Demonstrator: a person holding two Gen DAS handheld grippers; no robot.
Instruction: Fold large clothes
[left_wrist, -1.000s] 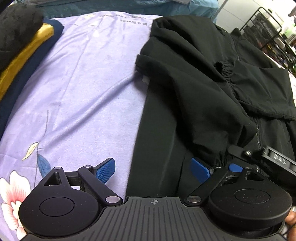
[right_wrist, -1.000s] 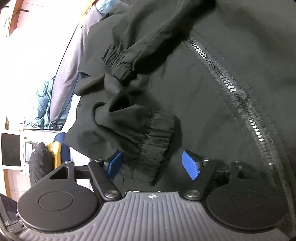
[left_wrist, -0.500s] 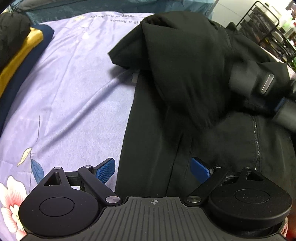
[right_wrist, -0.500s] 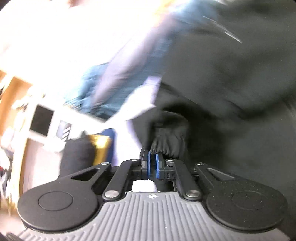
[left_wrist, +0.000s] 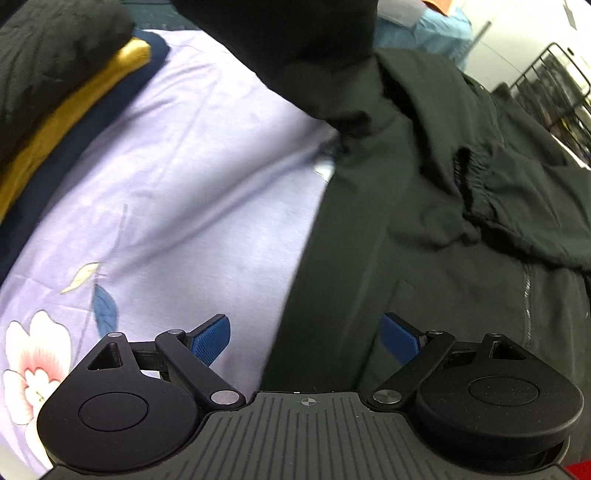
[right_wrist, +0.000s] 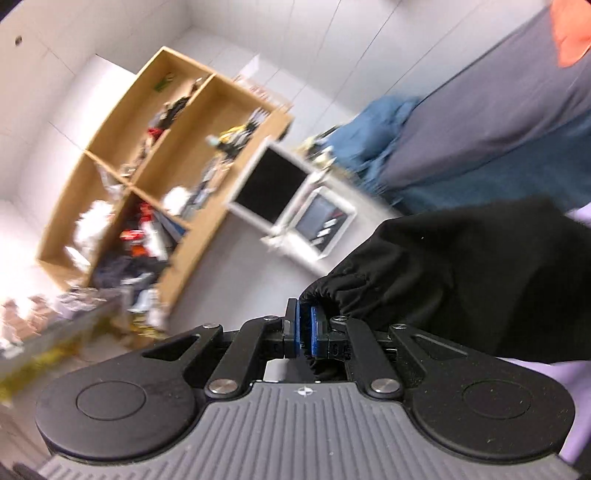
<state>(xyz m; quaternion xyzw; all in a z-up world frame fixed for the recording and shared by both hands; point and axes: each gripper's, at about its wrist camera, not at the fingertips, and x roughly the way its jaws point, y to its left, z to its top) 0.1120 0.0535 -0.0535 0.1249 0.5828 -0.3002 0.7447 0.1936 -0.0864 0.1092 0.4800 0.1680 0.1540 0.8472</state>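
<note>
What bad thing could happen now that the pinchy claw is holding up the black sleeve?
1. The right gripper pinches only the gathered edge of the cuff, so the sleeve might slip out while it's lifted.
2. The left gripper is open over the black jacket and pins nothing, so the whole jacket could drag across the purple sheet and bunch up.

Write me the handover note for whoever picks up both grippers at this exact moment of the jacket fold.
Right gripper: jaws shut on the sleeve cuff of the black jacket, held up off the bed.
Left gripper: jaws open, holding nothing, poised over the jacket's left edge.
Jacket lies on the lilac floral sheet; other cuff rests across its front near the zipper. Folded clothes are stacked on the sheet's far left.
Done: one sleeve picked up.
Left: lay that sleeve across the body, then fold the jacket, probably.
</note>
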